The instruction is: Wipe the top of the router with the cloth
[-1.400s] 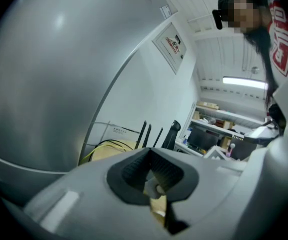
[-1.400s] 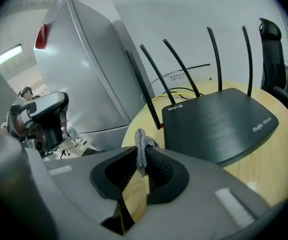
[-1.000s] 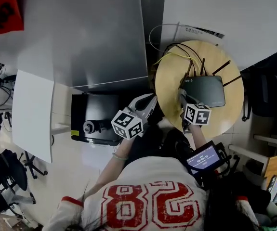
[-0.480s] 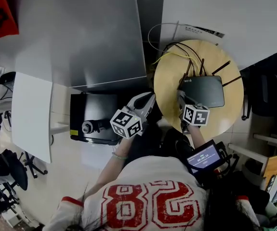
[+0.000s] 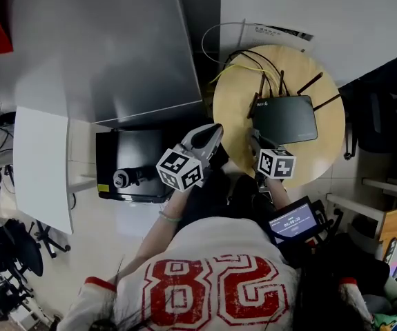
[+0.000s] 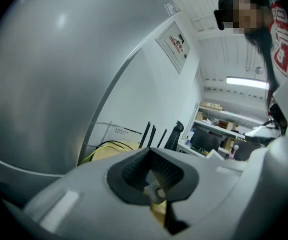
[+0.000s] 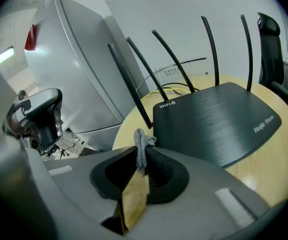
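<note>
The black router (image 5: 284,119) lies flat on the round wooden table (image 5: 236,109), its several antennas pointing away from me. In the right gripper view the router (image 7: 219,119) fills the space just ahead of the jaws. My right gripper (image 7: 142,156) is shut on a small grey cloth (image 7: 142,145), which sticks up between the jaws. It hovers at the router's near left corner, right gripper (image 5: 253,142). My left gripper (image 5: 210,135) is held off the table's left edge, left gripper (image 6: 151,176) shut, with nothing in it.
A tall grey cabinet (image 5: 108,47) stands left of the table. A black box (image 5: 132,167) sits on the floor below it. Yellow and black cables (image 5: 250,67) run behind the router. A dark chair (image 5: 374,126) is at the right.
The head view has shifted a little, so the table sits higher and further left. Both grippers hold nearly the same places beside the router.
</note>
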The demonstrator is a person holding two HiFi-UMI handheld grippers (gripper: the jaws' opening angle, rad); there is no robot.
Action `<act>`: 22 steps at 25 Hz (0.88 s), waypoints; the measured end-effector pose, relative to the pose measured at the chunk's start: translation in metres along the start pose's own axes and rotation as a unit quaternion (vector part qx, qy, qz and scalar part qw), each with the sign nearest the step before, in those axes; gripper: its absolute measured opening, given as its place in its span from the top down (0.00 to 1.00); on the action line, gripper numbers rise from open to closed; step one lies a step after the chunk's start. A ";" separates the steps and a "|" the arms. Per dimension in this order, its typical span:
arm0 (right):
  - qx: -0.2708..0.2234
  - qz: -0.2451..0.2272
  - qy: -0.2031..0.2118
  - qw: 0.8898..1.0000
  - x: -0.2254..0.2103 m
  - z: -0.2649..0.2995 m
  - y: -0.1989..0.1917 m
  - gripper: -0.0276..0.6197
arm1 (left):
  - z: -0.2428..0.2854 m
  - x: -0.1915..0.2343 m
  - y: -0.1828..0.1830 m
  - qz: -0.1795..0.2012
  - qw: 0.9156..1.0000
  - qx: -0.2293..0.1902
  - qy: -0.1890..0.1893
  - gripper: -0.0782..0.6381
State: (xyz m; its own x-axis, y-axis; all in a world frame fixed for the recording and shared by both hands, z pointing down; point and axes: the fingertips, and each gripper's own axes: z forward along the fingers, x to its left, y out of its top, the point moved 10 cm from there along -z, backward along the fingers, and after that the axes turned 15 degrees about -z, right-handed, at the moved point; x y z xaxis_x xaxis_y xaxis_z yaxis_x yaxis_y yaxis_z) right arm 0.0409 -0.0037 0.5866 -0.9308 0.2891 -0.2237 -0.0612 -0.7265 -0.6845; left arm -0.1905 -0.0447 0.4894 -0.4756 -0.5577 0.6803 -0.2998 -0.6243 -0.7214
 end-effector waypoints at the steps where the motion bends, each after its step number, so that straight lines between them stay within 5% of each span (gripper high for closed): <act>1: 0.000 0.001 0.001 1.000 0.000 -0.001 -0.002 0.89 | 0.001 0.000 0.000 0.000 1.000 0.001 -0.001 0.89; 22: -0.001 0.016 -0.025 1.000 0.007 -0.044 -0.044 0.89 | -0.001 -0.025 -0.028 -0.006 0.999 0.024 -0.035 0.89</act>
State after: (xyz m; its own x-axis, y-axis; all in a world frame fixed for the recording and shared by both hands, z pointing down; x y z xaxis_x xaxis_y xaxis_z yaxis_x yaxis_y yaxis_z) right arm 0.0531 0.0572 0.5850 -0.9494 0.2333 -0.2104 -0.0296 -0.7332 -0.6794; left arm -0.1706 -0.0126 0.4923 -0.4117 -0.5860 0.6980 -0.2638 -0.6565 -0.7067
